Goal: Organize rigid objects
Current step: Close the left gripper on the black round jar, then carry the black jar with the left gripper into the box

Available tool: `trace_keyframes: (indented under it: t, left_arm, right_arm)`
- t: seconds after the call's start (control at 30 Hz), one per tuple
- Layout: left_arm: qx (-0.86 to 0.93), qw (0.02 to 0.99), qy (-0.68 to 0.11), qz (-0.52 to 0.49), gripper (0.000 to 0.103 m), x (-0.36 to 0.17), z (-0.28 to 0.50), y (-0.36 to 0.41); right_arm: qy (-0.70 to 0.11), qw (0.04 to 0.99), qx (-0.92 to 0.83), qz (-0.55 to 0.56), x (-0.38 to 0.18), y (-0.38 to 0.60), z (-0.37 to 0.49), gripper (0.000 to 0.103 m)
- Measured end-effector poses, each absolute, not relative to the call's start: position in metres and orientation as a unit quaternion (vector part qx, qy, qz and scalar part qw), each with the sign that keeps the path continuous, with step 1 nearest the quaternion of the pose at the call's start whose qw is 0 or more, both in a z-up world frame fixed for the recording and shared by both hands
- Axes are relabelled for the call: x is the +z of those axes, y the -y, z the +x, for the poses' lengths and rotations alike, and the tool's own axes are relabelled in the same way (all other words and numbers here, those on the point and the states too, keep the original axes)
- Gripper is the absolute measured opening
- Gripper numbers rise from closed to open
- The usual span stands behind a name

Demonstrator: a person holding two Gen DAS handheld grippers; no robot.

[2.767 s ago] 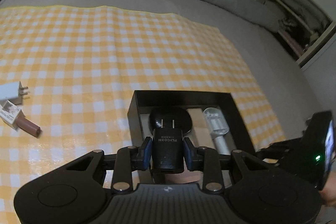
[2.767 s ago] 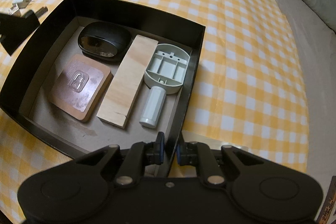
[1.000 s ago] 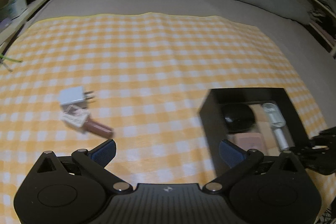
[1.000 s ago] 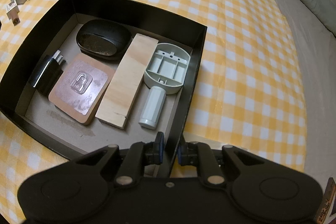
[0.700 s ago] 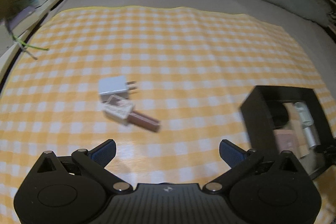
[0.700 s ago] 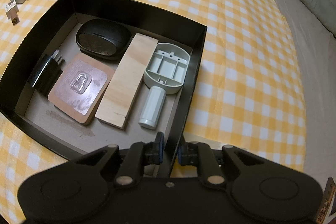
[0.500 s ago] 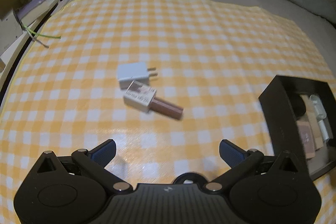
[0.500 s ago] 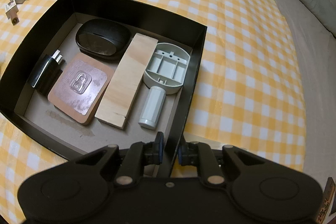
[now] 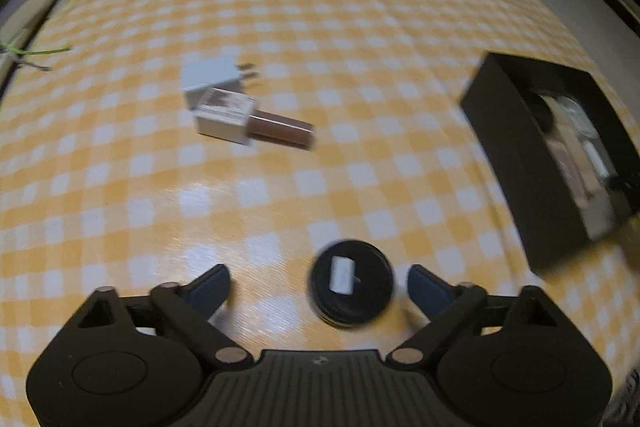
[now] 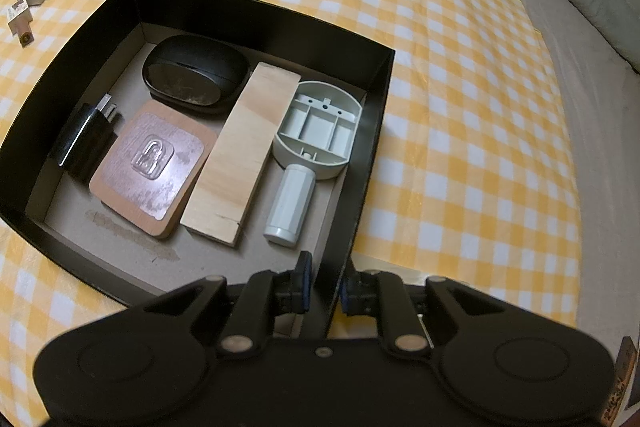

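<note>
Three loose things remain on the checked cloth: a round black puck (image 9: 352, 290) between the fingers of the left claw (image 9: 318, 285), plus a white charger (image 9: 210, 77) and a brown tube (image 9: 256, 121) farther off. That claw's jaws are closing, not yet touching the puck. The right claw (image 10: 323, 287) pinches the black box (image 10: 372, 131) wall. Blur hides the puck's edge, so an off-centre squeeze may flick it away.

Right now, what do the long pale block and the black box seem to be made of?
The long pale block: probably unfinished wood, with visible grain and a small crack at one end. The black box: likely matte cardboard, with thin walls and a grey-brown fibrous floor.
</note>
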State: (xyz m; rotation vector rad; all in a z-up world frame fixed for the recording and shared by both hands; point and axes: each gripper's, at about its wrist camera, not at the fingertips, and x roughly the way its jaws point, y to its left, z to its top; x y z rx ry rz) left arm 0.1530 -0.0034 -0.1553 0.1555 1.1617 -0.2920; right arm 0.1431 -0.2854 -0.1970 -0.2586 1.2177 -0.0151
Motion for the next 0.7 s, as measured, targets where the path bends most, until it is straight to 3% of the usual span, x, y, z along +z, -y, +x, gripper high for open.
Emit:
trace_keyframes:
  t: [0.2,0.33,0.43,0.7]
  left_arm:
    - [-0.178,0.810,-0.555,0.063,0.071,-0.1587,0.1480,0.0079]
    - [-0.181,0.810,-0.554,0.067,0.065,-0.1610,0.1489,0.0088]
    - [-0.185,0.812,-0.549,0.072,0.052,-0.1614,0.1516,0.0086]
    - [-0.202,0.810,-0.547,0.064,0.051,-0.1596,0.1533,0.0081]
  right_arm:
    - [-0.571,0.811,-0.011,-0.125,-0.1984,0.2833,0.1440,0.016]
    - [-0.571,0.811,-0.011,-0.125,-0.1982,0.2830,0.1435,0.016]
    - [-0.571,0.811,-0.012,-0.126,-0.1977,0.2805,0.1430,0.016]
    - [-0.571,0.811,-0.012,-0.126,-0.1981,0.2818,0.1435,0.016]
